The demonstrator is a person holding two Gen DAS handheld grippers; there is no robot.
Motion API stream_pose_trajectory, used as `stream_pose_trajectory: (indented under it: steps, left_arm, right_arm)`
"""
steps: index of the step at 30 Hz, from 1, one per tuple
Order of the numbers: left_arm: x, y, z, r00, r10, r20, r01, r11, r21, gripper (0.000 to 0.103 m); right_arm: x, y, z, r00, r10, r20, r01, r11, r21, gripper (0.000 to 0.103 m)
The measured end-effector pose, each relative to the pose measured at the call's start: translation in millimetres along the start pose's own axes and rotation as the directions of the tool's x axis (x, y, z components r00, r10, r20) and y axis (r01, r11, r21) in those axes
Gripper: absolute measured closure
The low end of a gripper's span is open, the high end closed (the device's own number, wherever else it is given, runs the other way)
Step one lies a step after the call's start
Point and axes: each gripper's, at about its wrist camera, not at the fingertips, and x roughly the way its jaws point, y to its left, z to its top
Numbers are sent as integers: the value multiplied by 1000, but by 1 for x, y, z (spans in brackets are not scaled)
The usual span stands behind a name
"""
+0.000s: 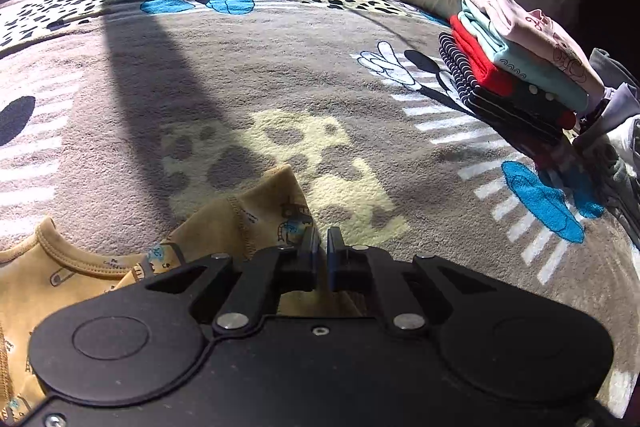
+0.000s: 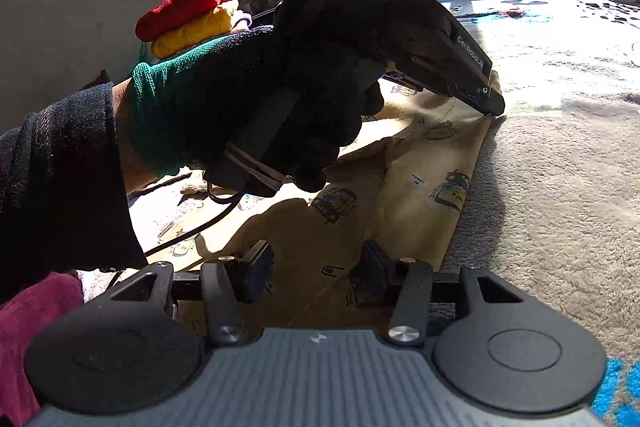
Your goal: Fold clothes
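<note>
The left hand-held gripper (image 1: 323, 251) has its jaws drawn nearly together at the edge of the mustard-yellow cotton baby garment printed with small cartoon vehicles (image 1: 256, 215), which lies spread on the grey cartoon-mouse fleece blanket (image 1: 280, 67); the right wrist view shows it pinching a far corner. The right hand-held gripper (image 2: 316, 267) stands wide open over the near fabric, holding nothing. The pinch looks shallow (only a thin hem), so a pull could slip it free and spoil the fold. Fleece may also drag the cloth into wrinkles, and a wide sweep could topple the stack of folded clothes (image 1: 520, 67) nearby.
</note>
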Motion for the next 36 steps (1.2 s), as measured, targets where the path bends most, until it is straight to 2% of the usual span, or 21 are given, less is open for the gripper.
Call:
stream_pose_trajectory:
  steps: [3, 7, 8, 10, 13, 16, 18, 24, 32, 34, 35, 36]
  left_arm:
    - [-43, 6, -8, 997, -9, 72, 10, 1000, -21, 97]
    - [-112, 29, -44, 986, 87, 142, -75, 993, -93, 94]
    - [-128, 37, -56, 981, 117, 154, -98, 987, -123, 91]
    - [-161, 56, -81, 968, 174, 183, -136, 969, -207, 72]
    - [-199, 78, -114, 943, 252, 219, -172, 929, -329, 67]
    - [-218, 92, -141, 924, 320, 208, -210, 882, -421, 67]
    - [-225, 100, -156, 919, 340, 200, -208, 848, -487, 67]
    - [-229, 117, -189, 922, 326, 208, -130, 769, -626, 67]
    - [-222, 140, -201, 925, 299, 236, -13, 644, -765, 68]
    - [-230, 138, -195, 918, 302, 259, -2, 656, -755, 68]
    - [-235, 137, -189, 911, 307, 276, -2, 672, -741, 68]
    - [-236, 139, -183, 909, 317, 270, -18, 678, -735, 68]
  right_arm:
    - [-2, 2, -1, 1000, -12, 4, 12, 1000, -10, 52]
    - [-10, 14, -5, 999, -35, 1, 35, 998, -57, 52]
    - [-13, 16, -5, 999, -34, -3, 34, 997, -62, 52]
    - [-21, 20, -8, 1000, -27, -12, 27, 998, -58, 52]
    - [-32, 25, -18, 999, -7, -40, 5, 999, -33, 51]
    - [-40, 28, -30, 998, 23, -61, -23, 1000, -6, 49]
    - [-43, 31, -34, 998, 26, -58, -26, 1000, 3, 49]
    - [-61, 28, -49, 999, 43, -8, -42, 994, 104, 49]
    - [-75, 12, -57, 997, 46, 54, -58, 972, 228, 49]
    - [-77, 7, -59, 997, 44, 65, -58, 968, 245, 49]
    - [-77, 6, -59, 997, 43, 68, -59, 966, 252, 49]
    - [-78, 5, -60, 997, 44, 70, -61, 965, 255, 49]
